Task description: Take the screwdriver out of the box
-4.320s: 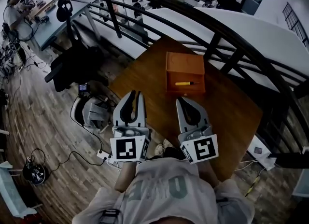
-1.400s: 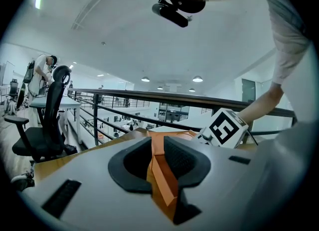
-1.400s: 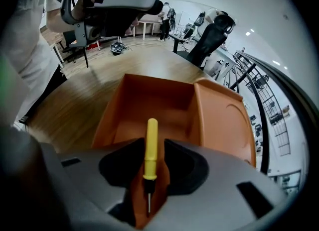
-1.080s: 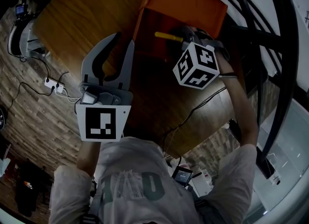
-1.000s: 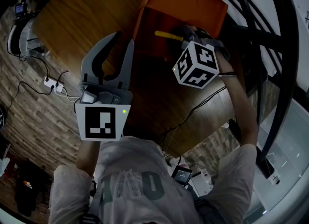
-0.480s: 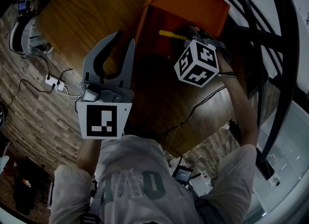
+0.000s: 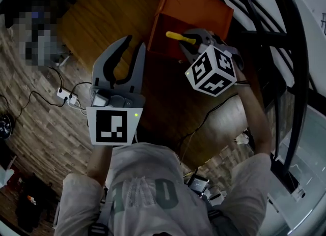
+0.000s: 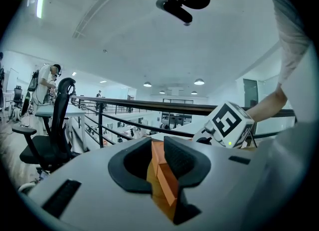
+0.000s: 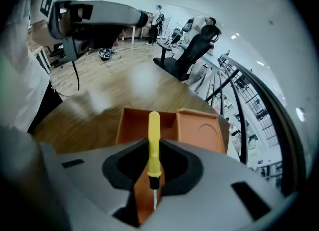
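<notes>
Jaws just closing, my right gripper (image 7: 191, 43) is clamping the screwdriver (image 9: 153, 136) to clear the box (image 7: 197, 5); my left gripper (image 7: 132, 46) is waiting apart, empty.

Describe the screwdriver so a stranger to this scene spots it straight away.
Find the wooden table by the railing and the open orange box on it. Over that box, the right gripper, whose jaws have just been closing, grips the screwdriver. It is the only yellow-handled thing here, slim, with a black collar and thin metal tip.

Left tool (image 7: 133, 43) spread; right tool (image 7: 189, 42) clenched.
</notes>
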Motion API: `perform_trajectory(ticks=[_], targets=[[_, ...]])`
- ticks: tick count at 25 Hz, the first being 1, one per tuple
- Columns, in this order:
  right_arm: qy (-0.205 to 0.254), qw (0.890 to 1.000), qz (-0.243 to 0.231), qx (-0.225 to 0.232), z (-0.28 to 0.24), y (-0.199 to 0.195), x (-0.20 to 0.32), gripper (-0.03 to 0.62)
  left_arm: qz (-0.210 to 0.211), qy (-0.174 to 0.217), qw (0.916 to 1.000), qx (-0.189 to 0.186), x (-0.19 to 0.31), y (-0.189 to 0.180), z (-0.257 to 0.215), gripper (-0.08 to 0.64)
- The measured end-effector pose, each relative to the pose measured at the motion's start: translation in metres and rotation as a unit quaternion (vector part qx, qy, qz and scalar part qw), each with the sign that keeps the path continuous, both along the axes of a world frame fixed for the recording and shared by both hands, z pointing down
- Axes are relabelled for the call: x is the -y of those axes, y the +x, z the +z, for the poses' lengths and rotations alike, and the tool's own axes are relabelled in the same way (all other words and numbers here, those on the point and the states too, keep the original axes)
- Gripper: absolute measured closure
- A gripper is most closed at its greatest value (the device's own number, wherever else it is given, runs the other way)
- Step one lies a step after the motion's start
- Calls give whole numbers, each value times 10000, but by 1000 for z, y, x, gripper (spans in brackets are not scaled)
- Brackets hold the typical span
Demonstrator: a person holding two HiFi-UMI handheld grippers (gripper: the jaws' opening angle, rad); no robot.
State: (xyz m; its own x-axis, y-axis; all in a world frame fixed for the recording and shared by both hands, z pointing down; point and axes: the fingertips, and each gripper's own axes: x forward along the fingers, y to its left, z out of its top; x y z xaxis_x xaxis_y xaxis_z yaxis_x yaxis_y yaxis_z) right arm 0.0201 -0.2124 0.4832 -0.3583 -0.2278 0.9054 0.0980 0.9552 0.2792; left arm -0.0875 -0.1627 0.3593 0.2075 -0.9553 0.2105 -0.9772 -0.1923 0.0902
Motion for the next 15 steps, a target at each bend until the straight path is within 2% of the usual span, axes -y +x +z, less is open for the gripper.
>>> perform_trajectory(ticks=[5, 9, 11, 15], targets=[[359, 9945, 379, 907, -68, -17, -12, 518, -63, 470, 9989, 71, -12, -3, -46, 488], [711, 9796, 745, 1726, -129, -34, -25, 518, -133, 756, 9970, 132, -20, -15, -86, 488], [881, 9639, 1010, 2300, -160, -43, -29, 518, -141, 1043, 9943, 155, -21, -21, -110, 488], [1177, 9215, 1556, 3359, -218, -46, -44, 518, -50, 1430, 9896, 165, -32, -21, -148, 488]])
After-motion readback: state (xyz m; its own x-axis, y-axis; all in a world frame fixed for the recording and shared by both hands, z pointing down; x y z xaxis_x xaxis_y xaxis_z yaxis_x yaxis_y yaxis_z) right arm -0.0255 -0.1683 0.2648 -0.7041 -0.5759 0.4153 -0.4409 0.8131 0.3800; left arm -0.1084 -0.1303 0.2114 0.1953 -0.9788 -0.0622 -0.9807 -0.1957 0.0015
